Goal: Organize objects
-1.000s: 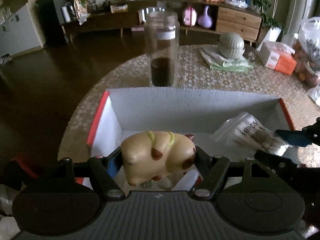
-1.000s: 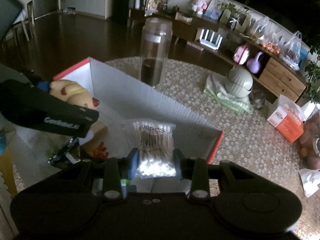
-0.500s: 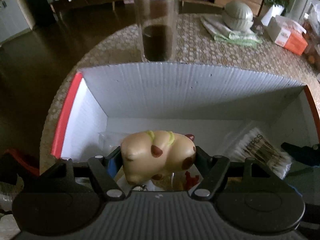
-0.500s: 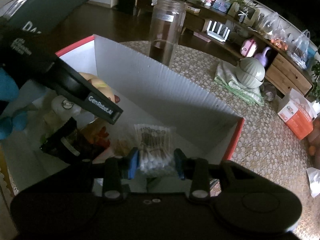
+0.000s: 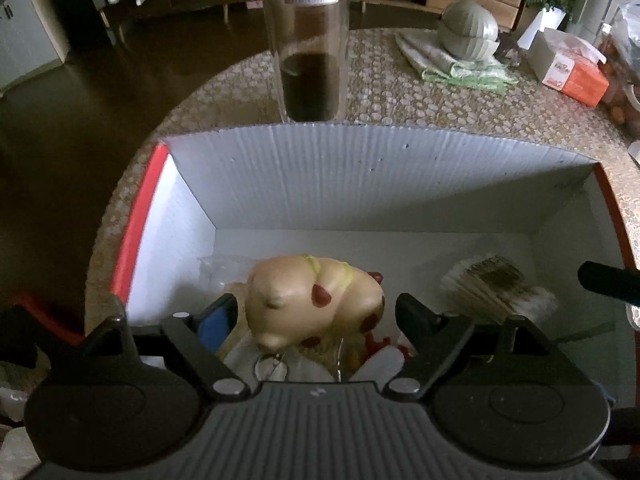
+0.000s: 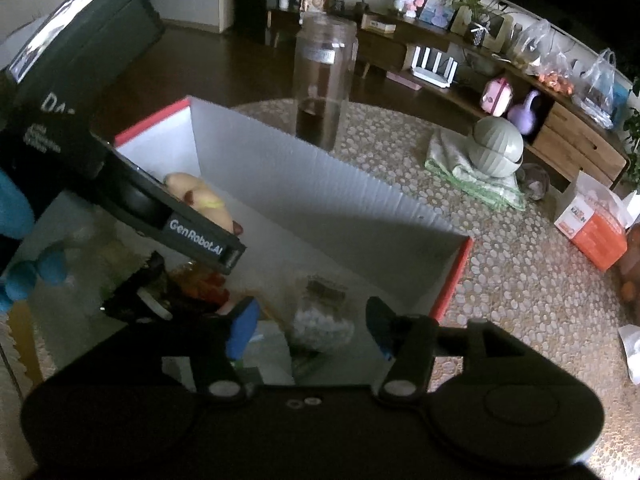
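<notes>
L gripper point(image 5: 316, 316): pitched down, jaws opening, pads clear of toy point(image 5: 312, 300) between them | R gripper point(image 6: 312, 324): pitched down, jaws opening, pads off swab pack point(image 6: 322, 320)

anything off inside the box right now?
Nothing damaged or spilled. The toy pig sits between the left gripper's opening jaws, the cotton swab pack between the right gripper's, both inside the box.

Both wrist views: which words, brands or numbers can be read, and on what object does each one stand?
"GenRobot.AI": white letters on the side of the left gripper, seen in the right wrist view.
"DA", cut off: on the dark device above that gripper.
Orange tissue box: a logo, too blurred to read.
Cotton swab bag: print, blurred.
Glass jar label: unreadable.
</notes>
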`<state>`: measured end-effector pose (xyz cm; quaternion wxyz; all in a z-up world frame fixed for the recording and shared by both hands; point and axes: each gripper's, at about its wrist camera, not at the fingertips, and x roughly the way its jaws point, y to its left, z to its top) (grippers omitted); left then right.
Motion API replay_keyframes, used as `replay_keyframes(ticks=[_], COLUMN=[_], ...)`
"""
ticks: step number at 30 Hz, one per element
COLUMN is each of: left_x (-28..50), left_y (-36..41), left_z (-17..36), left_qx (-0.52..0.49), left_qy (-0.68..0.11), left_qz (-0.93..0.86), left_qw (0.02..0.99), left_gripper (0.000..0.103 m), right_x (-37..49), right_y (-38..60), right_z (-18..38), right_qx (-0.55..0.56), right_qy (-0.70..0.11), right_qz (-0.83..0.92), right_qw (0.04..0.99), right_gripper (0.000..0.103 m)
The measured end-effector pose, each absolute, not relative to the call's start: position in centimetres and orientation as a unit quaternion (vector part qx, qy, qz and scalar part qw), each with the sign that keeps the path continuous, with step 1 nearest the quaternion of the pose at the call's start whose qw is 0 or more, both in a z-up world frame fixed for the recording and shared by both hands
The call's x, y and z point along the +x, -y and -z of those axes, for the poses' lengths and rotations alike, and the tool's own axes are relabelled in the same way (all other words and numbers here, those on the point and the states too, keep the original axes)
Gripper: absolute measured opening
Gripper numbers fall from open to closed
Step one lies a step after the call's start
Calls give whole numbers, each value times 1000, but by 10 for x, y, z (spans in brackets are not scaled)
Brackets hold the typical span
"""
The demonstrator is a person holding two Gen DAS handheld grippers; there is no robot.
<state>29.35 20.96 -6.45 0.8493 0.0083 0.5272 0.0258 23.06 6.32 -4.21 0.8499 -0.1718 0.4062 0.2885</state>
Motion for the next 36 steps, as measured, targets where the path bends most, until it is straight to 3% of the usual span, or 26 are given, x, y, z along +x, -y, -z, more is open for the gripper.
replay_keyframes(ticks=[19, 33, 36], left_x=[194, 125, 114], left_y=[-199, -176, -171], left_z=[-22, -48, -48], left_qx=[-18, -27, -30], left_qy=[-421, -353, -348], left_qz=[-15, -19, -18], left_qw=[907, 935, 937], left_gripper=[86, 86, 96], right_x=[169, 126, 117], right_y=[-20, 15, 23], right_z=[-17, -37, -39], right_qx=[-136, -107, -106], right_qy=[-356, -324, -311], right_qz=[-314, -337, -340], right_qw=[870, 878, 881], right_gripper=[69, 74, 79])
